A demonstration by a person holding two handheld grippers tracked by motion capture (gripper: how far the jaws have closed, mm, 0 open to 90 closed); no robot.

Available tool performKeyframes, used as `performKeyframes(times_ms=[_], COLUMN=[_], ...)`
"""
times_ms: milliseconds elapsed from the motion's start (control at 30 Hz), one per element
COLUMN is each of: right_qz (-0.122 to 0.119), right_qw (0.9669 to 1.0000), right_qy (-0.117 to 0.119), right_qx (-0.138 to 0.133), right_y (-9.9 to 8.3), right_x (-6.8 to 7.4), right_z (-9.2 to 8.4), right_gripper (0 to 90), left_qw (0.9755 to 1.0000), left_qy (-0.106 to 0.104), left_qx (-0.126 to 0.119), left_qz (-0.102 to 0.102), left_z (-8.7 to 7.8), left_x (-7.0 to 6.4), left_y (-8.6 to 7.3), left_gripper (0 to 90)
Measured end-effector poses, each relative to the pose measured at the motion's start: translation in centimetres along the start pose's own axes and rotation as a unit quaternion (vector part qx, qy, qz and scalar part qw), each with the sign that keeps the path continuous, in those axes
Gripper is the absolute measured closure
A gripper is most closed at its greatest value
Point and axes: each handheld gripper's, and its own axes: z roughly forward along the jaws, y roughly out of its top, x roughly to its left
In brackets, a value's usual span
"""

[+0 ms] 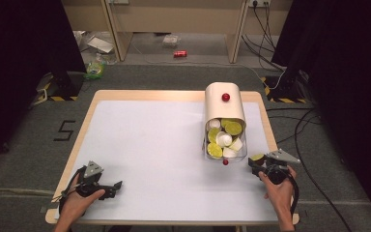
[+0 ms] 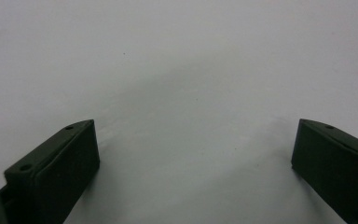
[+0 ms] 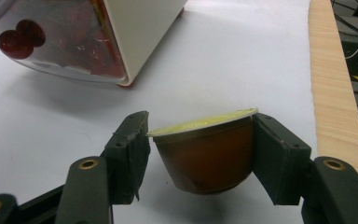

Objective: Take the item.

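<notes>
Both pads of the right gripper (image 3: 200, 135) press on a brown coffee capsule (image 3: 205, 156) with a yellow-green foil lid, held just above the white table (image 1: 149, 145) near its right edge, beside the clear-fronted dispenser (image 1: 224, 104) stocked with more capsules. Left gripper (image 2: 193, 149) rests low over bare tabletop, jaws spread wide, nothing between them.
</notes>
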Motion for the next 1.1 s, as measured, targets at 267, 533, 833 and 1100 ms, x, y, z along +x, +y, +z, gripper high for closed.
performKeyframes(times_ms=[267, 533, 833, 1100], right_qz=[-0.002, -0.002, 0.0, 0.005], right_qw=[0.9999, 0.9998, 0.9997, 0.9998], right_qy=[-0.001, 0.001, 0.003, 0.005], right_qx=[0.01, 0.019, 0.022, 0.02], right_y=[-0.24, -0.44, -0.47, -0.4], right_x=[0.02, -0.12, -0.15, -0.14], right_z=[0.43, 0.64, 0.59, 0.43], right_gripper=[40.8, 40.6, 37.4, 32.7], left_qw=[1.0, 1.0, 1.0, 1.0], left_qy=[0.0, 0.0, 0.0, 0.0], left_qx=[0.0, 0.0, 0.0, 0.0], left_qz=[0.0, 0.0, 0.0, 0.0], left_z=[0.0, 0.0, 0.0, 0.0], left_x=[-0.01, 0.0, -0.01, 0.0], left_y=[0.0, 0.0, 0.0, 0.0], left_gripper=[0.0, 0.0, 0.0, 0.0])
